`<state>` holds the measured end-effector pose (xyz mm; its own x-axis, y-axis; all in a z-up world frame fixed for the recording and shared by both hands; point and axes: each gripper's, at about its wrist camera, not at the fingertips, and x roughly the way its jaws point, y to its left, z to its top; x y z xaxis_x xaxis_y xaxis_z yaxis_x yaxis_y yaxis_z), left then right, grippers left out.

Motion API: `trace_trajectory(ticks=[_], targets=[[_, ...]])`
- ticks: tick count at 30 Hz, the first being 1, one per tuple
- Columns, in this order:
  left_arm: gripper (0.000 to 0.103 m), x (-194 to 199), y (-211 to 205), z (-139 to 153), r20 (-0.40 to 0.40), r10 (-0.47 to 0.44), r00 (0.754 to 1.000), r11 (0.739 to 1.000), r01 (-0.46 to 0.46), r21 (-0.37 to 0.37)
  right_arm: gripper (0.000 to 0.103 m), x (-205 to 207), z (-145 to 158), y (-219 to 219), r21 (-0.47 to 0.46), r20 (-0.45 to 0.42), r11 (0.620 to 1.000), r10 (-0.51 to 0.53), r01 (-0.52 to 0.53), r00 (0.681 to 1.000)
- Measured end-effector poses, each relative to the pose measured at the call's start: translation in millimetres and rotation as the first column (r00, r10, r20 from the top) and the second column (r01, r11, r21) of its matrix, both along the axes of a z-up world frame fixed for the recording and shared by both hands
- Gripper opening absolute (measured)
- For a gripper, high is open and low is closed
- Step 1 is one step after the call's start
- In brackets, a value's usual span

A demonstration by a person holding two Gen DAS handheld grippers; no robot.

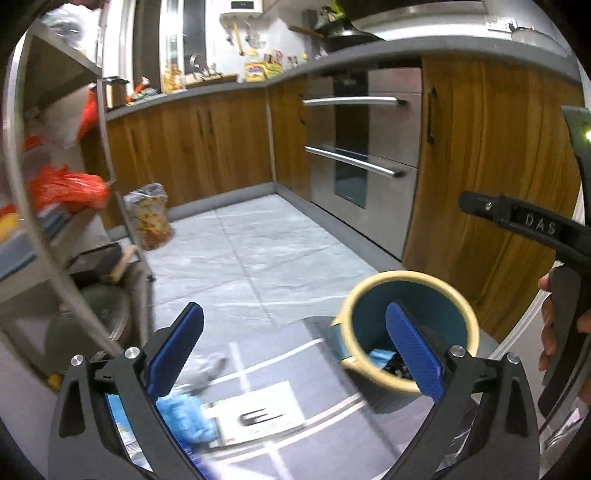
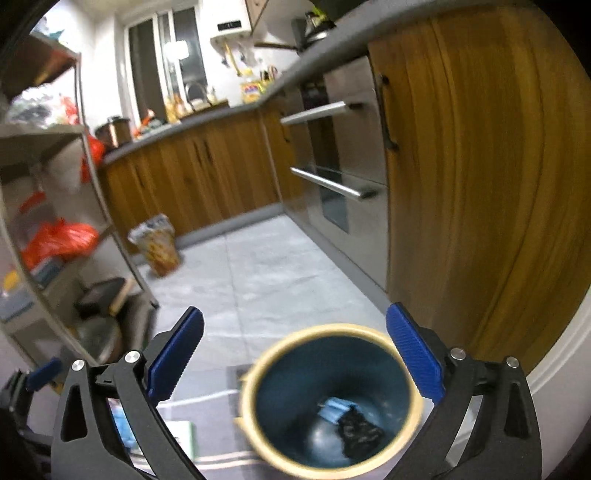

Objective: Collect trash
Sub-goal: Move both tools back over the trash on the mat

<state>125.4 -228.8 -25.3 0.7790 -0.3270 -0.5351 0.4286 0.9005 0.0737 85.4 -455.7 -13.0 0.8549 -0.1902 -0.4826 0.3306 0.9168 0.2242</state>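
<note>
Wooden cabinets (image 1: pixel 207 147) run along the far wall and turn the corner under a grey countertop (image 1: pixel 207 88), where a steel oven (image 1: pixel 364 147) with two long bar handles sits built in. The floor (image 1: pixel 266 251) is pale grey tile. A clear bag of orange snacks (image 1: pixel 149 216) stands on it near the foot of a metal shelving rack (image 1: pixel 107 147), whose shelves hold crumpled red plastic bags (image 1: pixel 66 190). A yellow packet (image 1: pixel 255 70) sits on the counter below a white water heater (image 1: pixel 242 9) on the wall.
</note>
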Motion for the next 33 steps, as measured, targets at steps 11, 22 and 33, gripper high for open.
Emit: trace_trajectory(ticks=[11, 22, 33], targets=[[0.098, -58.9, 111.3, 24.1, 0.046, 0.157, 0.987, 0.987, -0.158, 0.021, 0.098, -23.7, 21.5, 83.1, 0.130, 0.030, 0.987, 0.091, -0.094, 0.995], [0.097, -94.6, 199.7, 11.3, 0.017, 0.291, 0.957, 0.957, -0.291, 0.018, 0.098, -19.0, 11.1, 153.3, 0.205, -0.021, 0.971, 0.134, -0.127, 0.991], [0.097, -108.7, 243.8, -43.0, -0.100, 0.305, 0.947, 0.952, -0.300, 0.064, 0.098, -5.6, -10.6, 182.9, 0.197, -0.125, 0.969, 0.174, -0.147, 0.977]])
